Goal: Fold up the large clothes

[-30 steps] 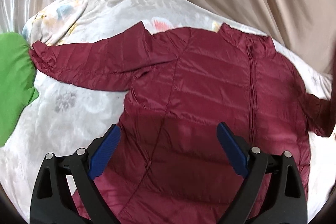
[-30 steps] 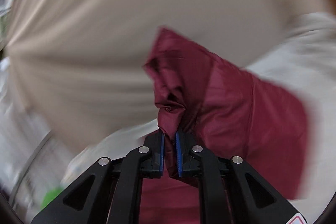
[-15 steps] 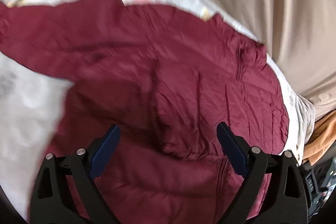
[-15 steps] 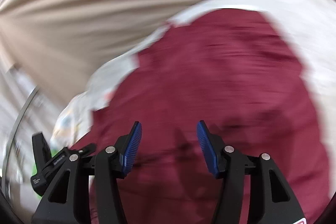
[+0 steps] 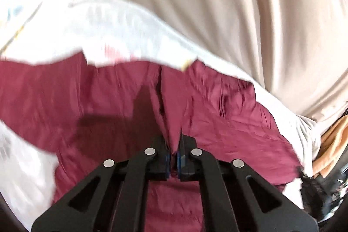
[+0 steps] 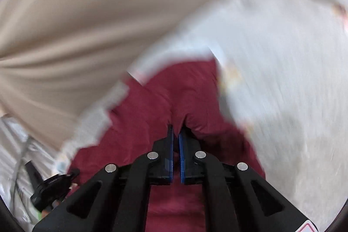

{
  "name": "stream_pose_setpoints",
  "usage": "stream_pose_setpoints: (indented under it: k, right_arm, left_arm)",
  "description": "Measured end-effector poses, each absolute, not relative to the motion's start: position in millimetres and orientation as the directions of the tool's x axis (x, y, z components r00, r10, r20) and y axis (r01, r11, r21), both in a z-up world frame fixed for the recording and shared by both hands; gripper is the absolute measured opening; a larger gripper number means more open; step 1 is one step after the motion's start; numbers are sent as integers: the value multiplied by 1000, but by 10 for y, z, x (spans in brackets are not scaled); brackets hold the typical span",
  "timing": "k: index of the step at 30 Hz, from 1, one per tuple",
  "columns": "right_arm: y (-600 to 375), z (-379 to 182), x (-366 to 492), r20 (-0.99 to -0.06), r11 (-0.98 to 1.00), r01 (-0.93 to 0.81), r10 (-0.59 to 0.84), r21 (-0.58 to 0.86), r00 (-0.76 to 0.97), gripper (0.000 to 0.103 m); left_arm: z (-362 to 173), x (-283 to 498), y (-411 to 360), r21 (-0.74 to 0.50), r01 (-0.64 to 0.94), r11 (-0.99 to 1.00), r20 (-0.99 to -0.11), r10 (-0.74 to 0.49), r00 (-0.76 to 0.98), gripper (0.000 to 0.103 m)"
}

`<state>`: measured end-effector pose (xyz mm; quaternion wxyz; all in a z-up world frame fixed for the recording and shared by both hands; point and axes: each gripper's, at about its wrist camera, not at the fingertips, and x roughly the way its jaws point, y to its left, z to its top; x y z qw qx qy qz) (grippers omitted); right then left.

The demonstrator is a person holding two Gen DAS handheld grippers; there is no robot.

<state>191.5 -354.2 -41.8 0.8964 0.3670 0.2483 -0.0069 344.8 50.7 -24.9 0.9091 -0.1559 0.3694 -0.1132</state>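
Note:
A dark red quilted jacket (image 5: 217, 114) lies spread on a white floral bedcover (image 5: 121, 36). My left gripper (image 5: 173, 142) is shut on a pinched fold of the jacket near its middle. In the right wrist view the jacket (image 6: 152, 119) fills the lower centre, and my right gripper (image 6: 176, 134) is shut on a raised fold of it. The left gripper's black body (image 6: 50, 186) shows at the lower left of the right wrist view. Both views are motion-blurred.
Beige curtains (image 5: 217, 3) hang behind the bed and also fill the upper left of the right wrist view (image 6: 87, 14). An orange cloth (image 5: 332, 145) and dark clutter sit past the bed's right edge. The bedcover (image 6: 282, 79) stretches to the right.
Half a second ago both grippers were open above the jacket. Now each has dropped onto the fabric and closed on a fold. A second ago the right gripper held a sleeve, then released it.

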Motion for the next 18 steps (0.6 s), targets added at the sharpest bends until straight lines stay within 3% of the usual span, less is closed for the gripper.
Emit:
stream_pose_setpoints:
  k: [1,2,5,6,10,12,14,18]
  right_arm:
    - [-3512,-356,1878,-415,749,170,152,641,897,3]
    - [-3505,-428,1903,-442,768,193,128,610,888,3]
    - [-3550,-1158,2173,-669,756,370,119,540,734,2]
    - [-3583,-1288,2190,-679,735,378,152,563,718,1]
    - [-3591,-1091,2081,-676,753,387,103,532,730,2]
    - [-3577,-814,1897,-662,784,423,-21,454,749,4]
    - [-3651,-608,1747,-613,772,435,-76,463,787,11]
    - [-3518,-452,2315,-604,826,282,87,488,792,11]
  left_arm:
    - [-319,3507,475,-329,91,940,-653,-296,697,3]
    - [-448,3573,435,-296,89,951,-683,-276,677,3]
    - [-1126,3780,263,-239,52,970,-802,-228,552,3]
    - [-1232,3778,273,-235,45,971,-809,-221,545,3]
    - [-1271,3737,155,-169,68,983,-785,-177,594,3]
    - [-1280,3724,156,-166,78,983,-782,-180,597,3]
    - [-1315,3710,175,-177,82,981,-772,-190,607,4]
    - [-1395,3645,192,-161,84,983,-750,-178,637,4]
